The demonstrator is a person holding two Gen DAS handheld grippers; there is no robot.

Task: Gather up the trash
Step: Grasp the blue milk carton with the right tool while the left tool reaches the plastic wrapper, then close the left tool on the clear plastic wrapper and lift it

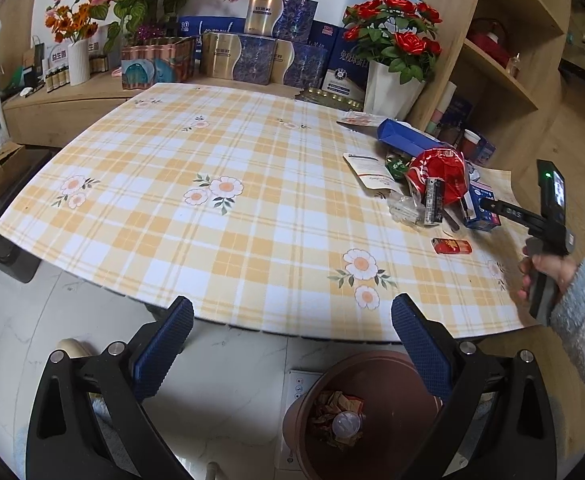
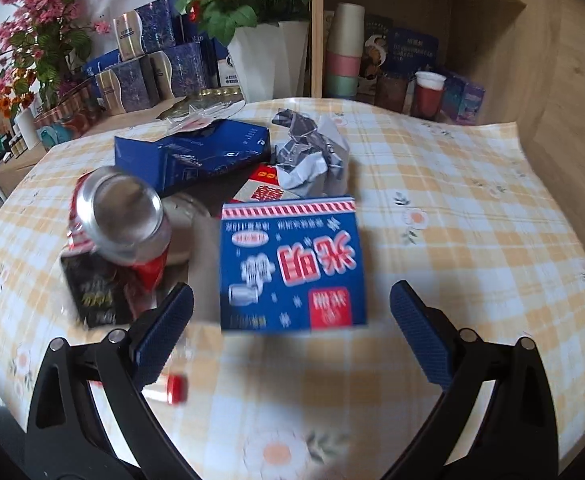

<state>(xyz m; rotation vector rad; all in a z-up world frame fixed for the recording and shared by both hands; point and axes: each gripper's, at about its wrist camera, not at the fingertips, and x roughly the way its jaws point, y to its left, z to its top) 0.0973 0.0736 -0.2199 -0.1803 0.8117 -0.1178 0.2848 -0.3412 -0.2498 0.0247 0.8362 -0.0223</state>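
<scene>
Left wrist view: the left hand-held gripper (image 1: 292,344) hangs off the near edge of the surface (image 1: 180,216), its two blue-padded fingers (image 1: 164,344) spread wide apart with nothing between them. Below it, at about 5 o'clock in the picture, a brown bin (image 1: 388,420) stands on the pale floor and holds crumpled wrappers and a clear lid. The trash lies heaped at about 2 o'clock on the checked cloth: a crushed red can (image 1: 438,174), a long dark-blue box (image 1: 408,138), a white leaflet (image 1: 366,170), clear plastic wrap (image 1: 404,208) and a blue carton (image 1: 480,210). A small red packet (image 1: 451,245) lies by itself just nearer than the heap. At 3 o'clock a hand (image 1: 548,272) in a fuzzy grey sleeve holds the right hand-held gripper (image 1: 488,205), whose tip is at the blue carton; from here I cannot tell how its jaws stand.

Right wrist view: the right hand-held gripper (image 2: 292,340) has its fingers wide apart, clamped on nothing. The blue carton (image 2: 292,264) lies flat straight ahead at 12 o'clock, just beyond the fingertips. The red can (image 2: 128,220) lies on its side at 10 o'clock, resting on a black wrapper (image 2: 92,292). The dark-blue box (image 2: 192,156) lies behind, and a crumpled paper ball (image 2: 312,156) lies at 12 o'clock beyond the carton. The small red packet (image 2: 172,389) is at 8 o'clock, blurred.
</scene>
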